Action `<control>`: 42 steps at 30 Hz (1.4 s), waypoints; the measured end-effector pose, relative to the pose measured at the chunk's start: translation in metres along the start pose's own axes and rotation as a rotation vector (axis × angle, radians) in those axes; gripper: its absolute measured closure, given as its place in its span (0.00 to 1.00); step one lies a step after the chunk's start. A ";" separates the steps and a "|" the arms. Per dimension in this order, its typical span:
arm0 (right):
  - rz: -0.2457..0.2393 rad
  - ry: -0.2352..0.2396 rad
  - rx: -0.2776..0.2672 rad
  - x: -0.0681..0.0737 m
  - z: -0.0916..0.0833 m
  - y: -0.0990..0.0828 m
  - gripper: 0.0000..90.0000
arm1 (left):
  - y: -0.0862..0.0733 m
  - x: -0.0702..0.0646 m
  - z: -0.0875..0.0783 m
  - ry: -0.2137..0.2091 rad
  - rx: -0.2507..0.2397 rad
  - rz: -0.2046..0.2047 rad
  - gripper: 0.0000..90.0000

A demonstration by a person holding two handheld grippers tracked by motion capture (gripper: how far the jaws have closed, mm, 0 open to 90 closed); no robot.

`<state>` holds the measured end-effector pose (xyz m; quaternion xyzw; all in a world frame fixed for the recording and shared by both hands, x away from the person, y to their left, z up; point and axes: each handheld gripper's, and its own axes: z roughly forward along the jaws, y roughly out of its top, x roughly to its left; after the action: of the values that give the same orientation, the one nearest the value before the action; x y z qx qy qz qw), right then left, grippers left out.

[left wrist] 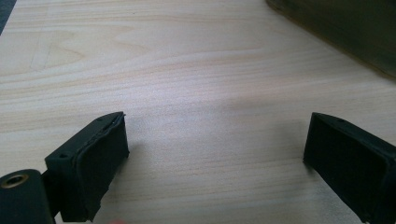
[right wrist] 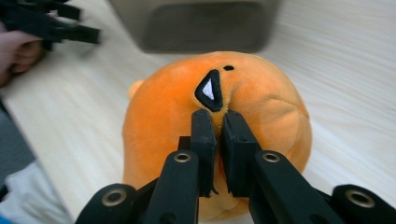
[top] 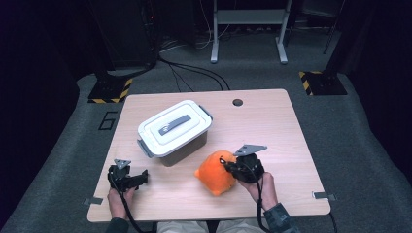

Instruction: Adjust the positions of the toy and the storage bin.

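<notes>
Right gripper (right wrist: 215, 122) pinches the orange plush (right wrist: 177, 112) at frame centre; left gripper (left wrist: 215, 149), lower left, rests open on the bench (top: 272, 126).

A pale wooden counter (top: 272, 126) with a round hole (top: 237, 102) near its far edge stands on grey carpet. On it rest a lidded grey-white box (top: 175, 131), left of centre, and an orange plush (top: 216, 172) just beside it, nearer the person.

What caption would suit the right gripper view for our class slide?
Right tongs pinch a fold of the round orange plush toy, before a grey plastic box on the wooden table.
</notes>
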<state>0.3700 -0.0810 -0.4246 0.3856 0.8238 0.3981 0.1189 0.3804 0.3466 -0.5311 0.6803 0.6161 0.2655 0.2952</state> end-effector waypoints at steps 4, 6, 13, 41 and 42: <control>0.047 -0.072 -0.013 -0.025 -0.022 -0.008 0.94 | 0.000 0.000 0.000 0.001 0.000 0.001 0.07; 0.065 -0.090 -0.016 -0.033 -0.028 -0.012 0.95 | 0.000 0.000 0.000 0.000 0.000 0.001 0.07; 0.142 -0.137 -0.008 -0.058 -0.036 -0.026 0.94 | 0.000 0.000 0.000 0.000 0.005 0.008 0.07; 0.356 -0.130 -0.002 -0.065 -0.024 -0.039 0.80 | 0.000 0.000 0.000 0.000 0.005 0.008 0.07; 0.349 -0.130 0.002 -0.066 -0.026 -0.037 0.81 | 0.000 0.000 0.000 0.000 0.005 0.009 0.07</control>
<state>0.3813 -0.1584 -0.4428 0.5477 0.7353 0.3863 0.1008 0.3802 0.3469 -0.5307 0.6838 0.6136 0.2653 0.2923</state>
